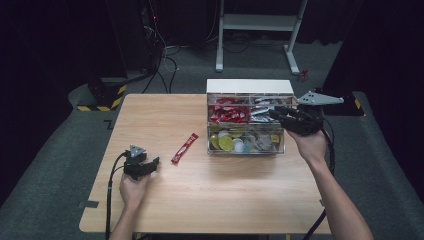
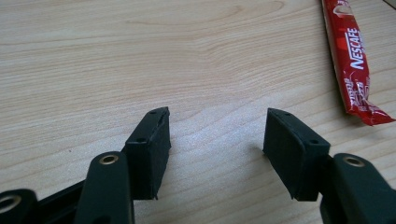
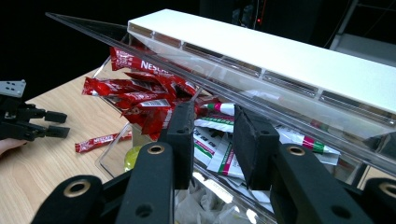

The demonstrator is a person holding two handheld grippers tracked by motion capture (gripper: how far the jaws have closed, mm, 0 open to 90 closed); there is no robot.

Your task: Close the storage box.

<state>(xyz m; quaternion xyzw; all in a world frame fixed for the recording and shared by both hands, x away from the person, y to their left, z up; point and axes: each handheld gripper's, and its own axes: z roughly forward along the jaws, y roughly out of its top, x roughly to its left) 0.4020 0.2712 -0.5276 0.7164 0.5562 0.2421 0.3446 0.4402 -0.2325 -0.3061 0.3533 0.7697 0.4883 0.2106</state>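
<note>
Nearest me, my left gripper [image 1: 150, 164] rests low over the table [image 1: 165, 200] with its jaws apart and nothing between them, only bare wood under the pads. Just beyond it, a little to its right, the red coffee stick [image 1: 184, 148] lies flat on the table, apart from the jaws and short of the clear organiser box [image 1: 245, 149]. It is a slim, glossy sachet with white lettering and crimped ends, lying at a slant. I judge the stick has been set down, or is about to be picked up; I cannot tell which. Farther off, my right gripper [image 1: 278, 113] reaches over the box at its tilted clear lid [image 3: 280, 100], jaws narrowed at its edge; whether the pads actually pinch it I cannot tell. Next, I would keep that lid up while the left one deals with the stick.
</note>
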